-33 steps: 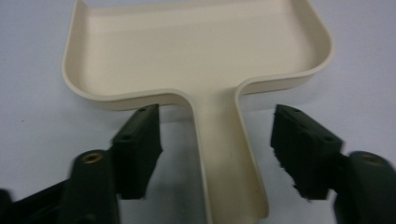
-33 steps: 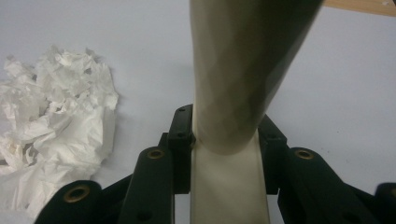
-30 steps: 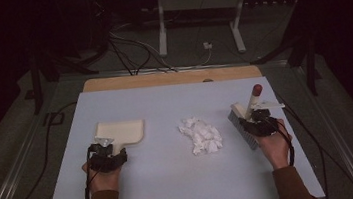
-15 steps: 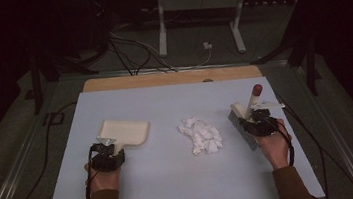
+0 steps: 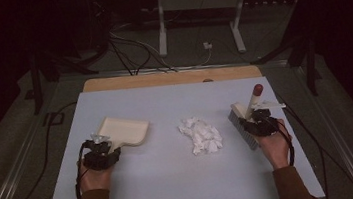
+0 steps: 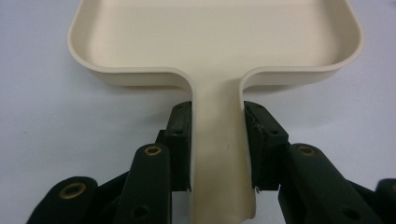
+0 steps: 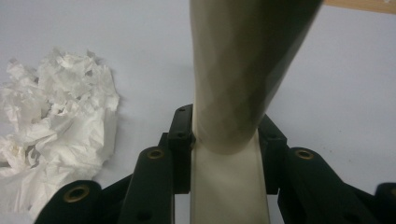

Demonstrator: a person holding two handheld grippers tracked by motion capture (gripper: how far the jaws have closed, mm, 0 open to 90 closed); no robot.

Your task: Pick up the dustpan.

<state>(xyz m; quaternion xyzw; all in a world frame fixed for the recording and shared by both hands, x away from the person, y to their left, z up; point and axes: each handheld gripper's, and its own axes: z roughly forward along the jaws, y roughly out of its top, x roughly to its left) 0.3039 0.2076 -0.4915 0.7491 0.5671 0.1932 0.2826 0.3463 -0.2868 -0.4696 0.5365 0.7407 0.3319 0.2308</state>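
A cream dustpan (image 5: 124, 130) lies flat on the pale blue table (image 5: 173, 180) at the left. My left gripper (image 5: 105, 147) has just closed its jaws on the pan's handle (image 6: 218, 154), and both pads press its sides. A heap of crumpled white paper scraps (image 5: 200, 134) sits mid-table. At the right, my right gripper (image 5: 256, 118) is shut on the cream brush (image 5: 243, 117), whose red-tipped handle rises up and away. In the right gripper view the brush handle (image 7: 233, 93) stands between the jaws, with the paper scraps (image 7: 60, 130) to the left.
A wooden strip (image 5: 172, 78) runs along the table's far edge. Beyond it stand a white metal stand (image 5: 194, 7) and loose cables (image 5: 128, 49) on a dark floor. Black cables (image 5: 45, 159) trail off both table sides.
The left gripper has shut onto the dustpan handle, and the dustpan has shifted slightly to the right. The right hand and brush have stayed put.
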